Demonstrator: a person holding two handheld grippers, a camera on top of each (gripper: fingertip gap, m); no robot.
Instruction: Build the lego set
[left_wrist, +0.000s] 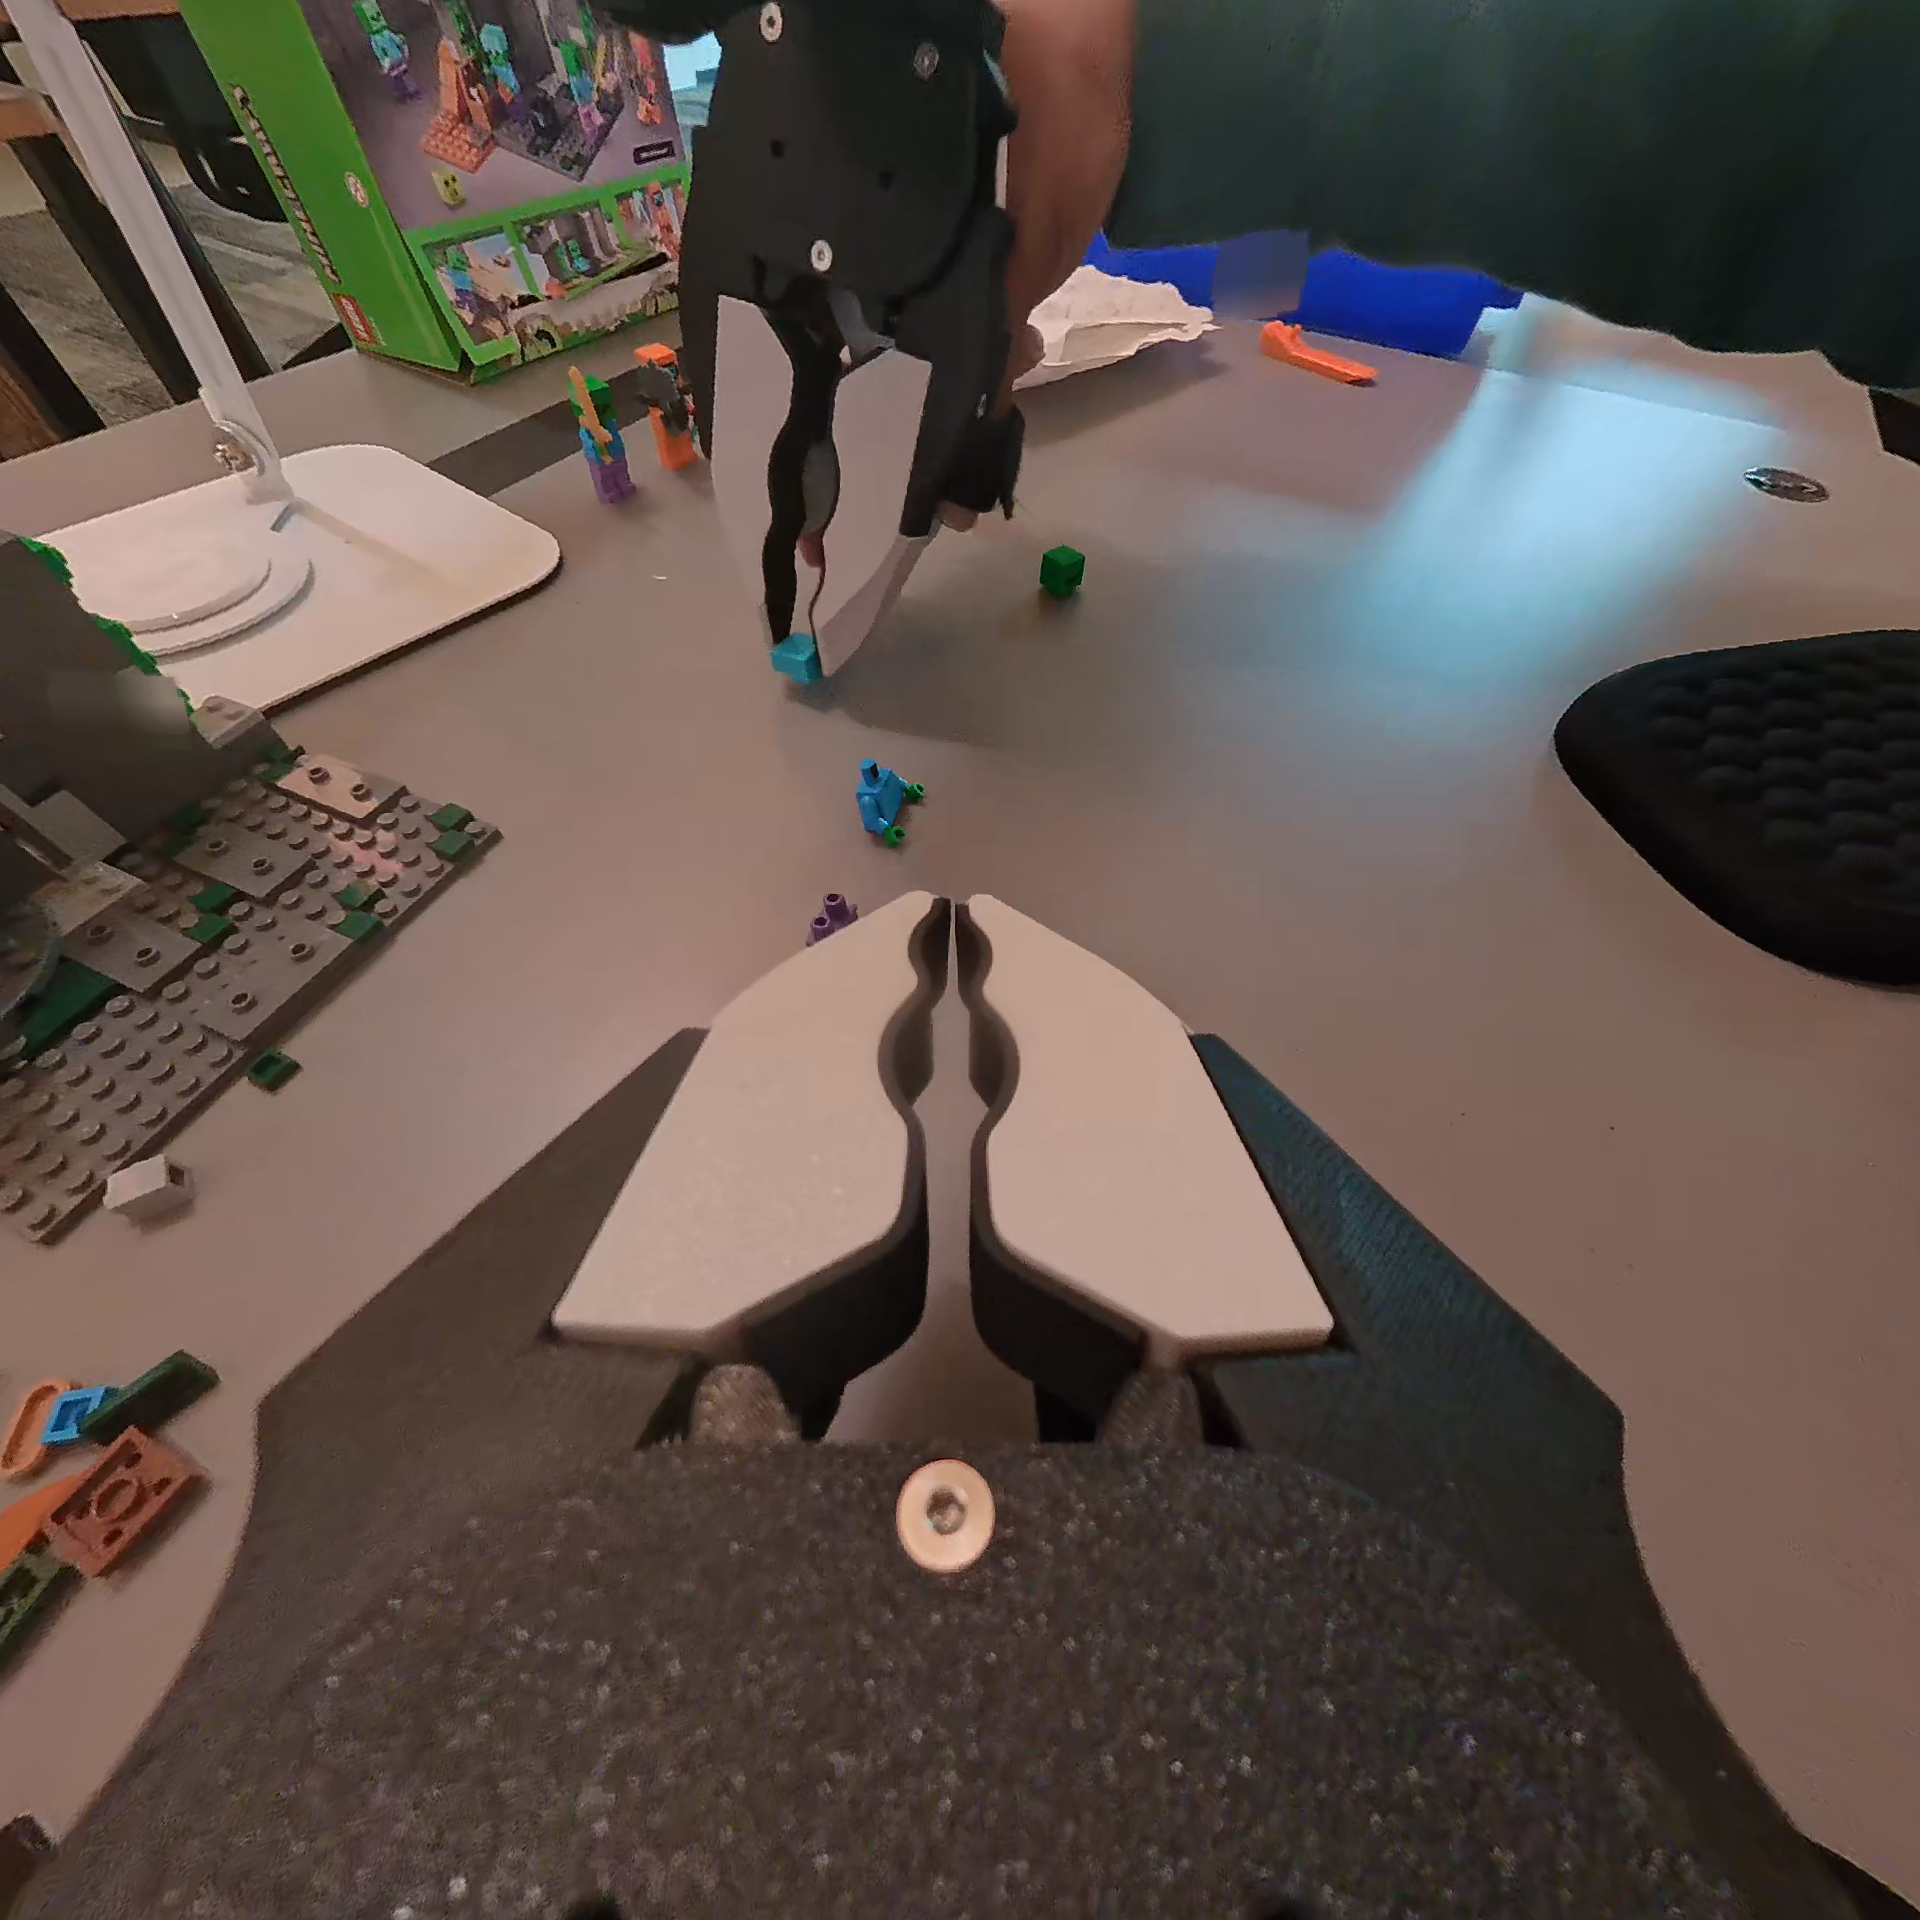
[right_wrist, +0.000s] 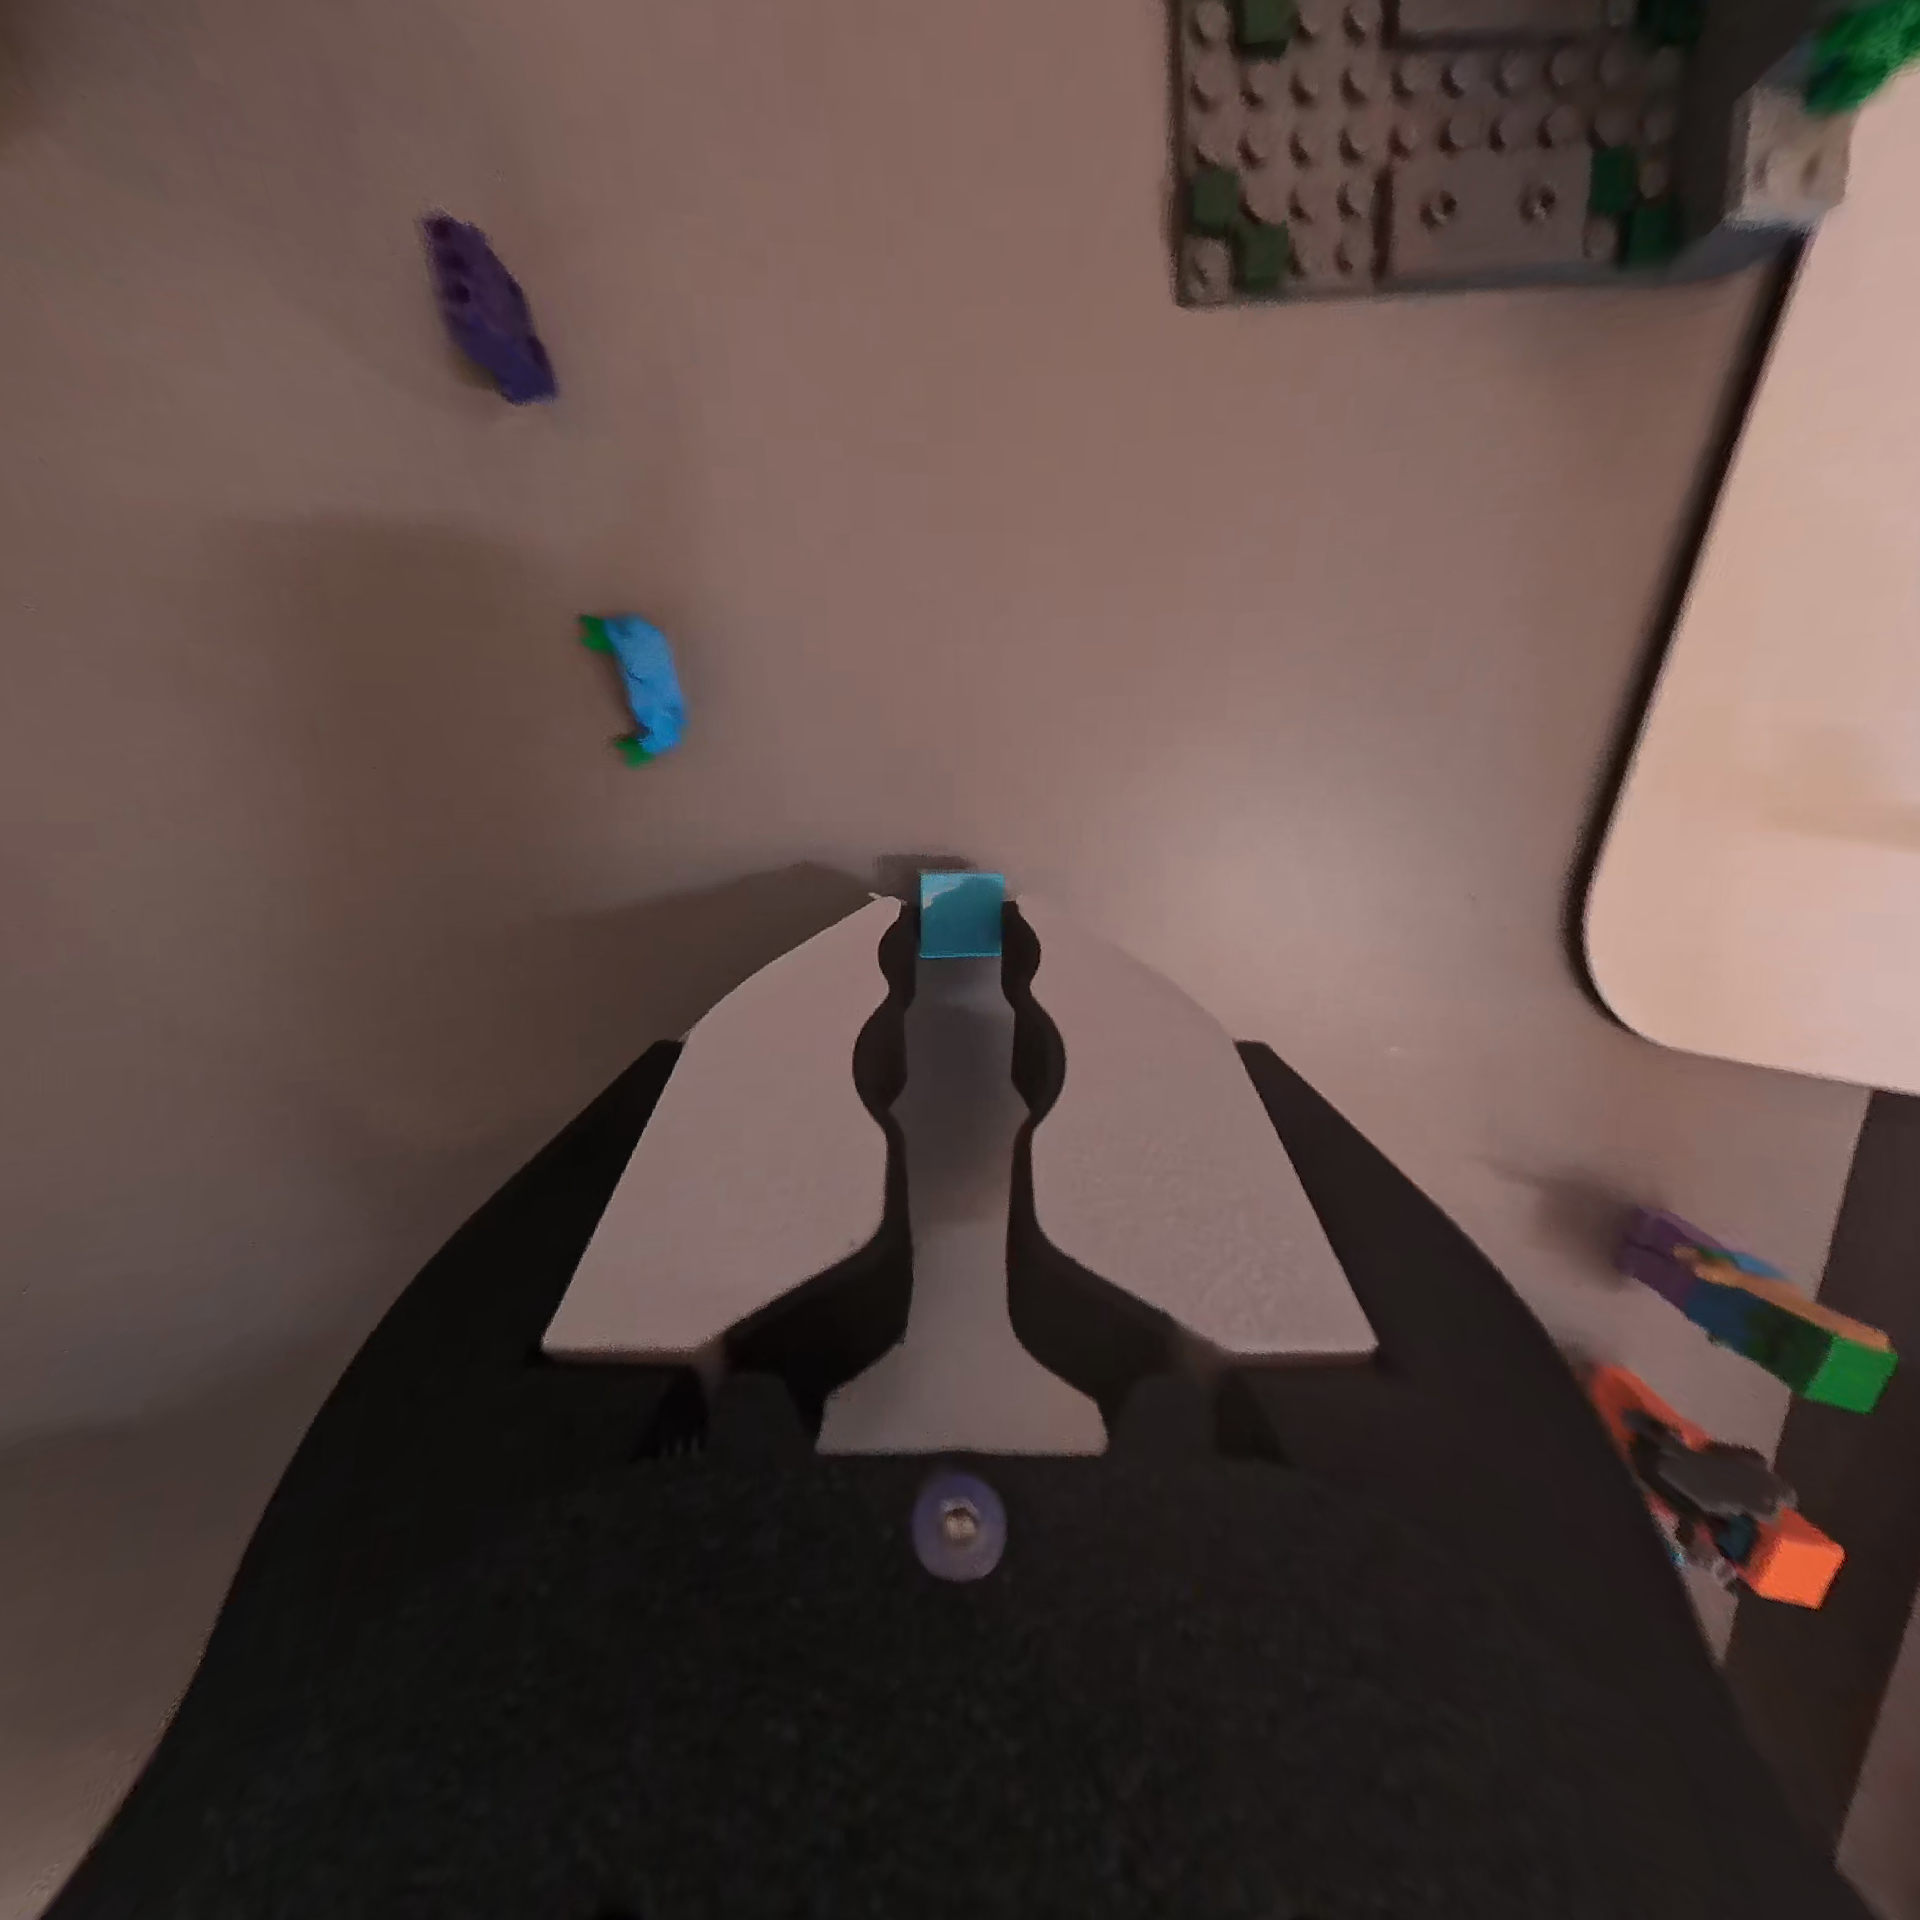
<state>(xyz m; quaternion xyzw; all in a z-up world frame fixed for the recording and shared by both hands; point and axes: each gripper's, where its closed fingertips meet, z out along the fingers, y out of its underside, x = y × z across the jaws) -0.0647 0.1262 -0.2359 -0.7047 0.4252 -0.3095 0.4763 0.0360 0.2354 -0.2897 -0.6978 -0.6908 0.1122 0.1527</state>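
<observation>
Now, turquoise cube between right hand-held gripper tips

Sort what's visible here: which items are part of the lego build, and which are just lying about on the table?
Part of the build:
- cyan cube, pinched by the right gripper
- blue torso
- purple legs
- green cube
- grey baseplate model
- left gripper, closed and empty

Lying about:
- set box
- white lamp base
- crumpled bag
- orange brick separator

Grey table. White lamp base far left, with its white arm slanting up. Black mesh chair at right edge. Crumpled white bag far back, blue thing behind it.
</observation>
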